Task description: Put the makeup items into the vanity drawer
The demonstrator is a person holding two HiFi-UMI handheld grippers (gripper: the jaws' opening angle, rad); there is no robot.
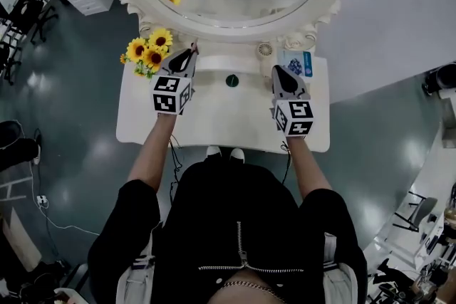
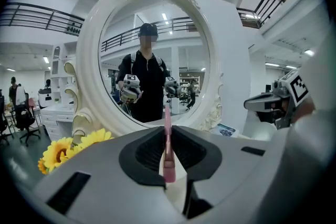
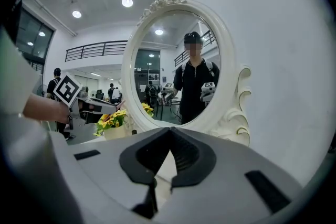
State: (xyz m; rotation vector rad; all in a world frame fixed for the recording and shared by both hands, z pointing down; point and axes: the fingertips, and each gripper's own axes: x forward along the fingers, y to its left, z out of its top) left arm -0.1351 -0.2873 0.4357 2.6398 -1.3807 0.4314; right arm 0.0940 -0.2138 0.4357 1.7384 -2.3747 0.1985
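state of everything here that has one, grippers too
left gripper, shut on the pink stick
right gripper, shut, nothing between its jaws
pink stick, clamped, one end poking out past the jaw tips
sunflowers, standing at the back left of the vanity top
blue-and-white packet, lying flat at the back right

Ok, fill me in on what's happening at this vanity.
A person stands at the white vanity with a gripper in each hand, both pointed toward the mirror. The left gripper is shut on a thin pink makeup stick. The right gripper is shut and empty. No open drawer shows, so the stick is not yet put away.
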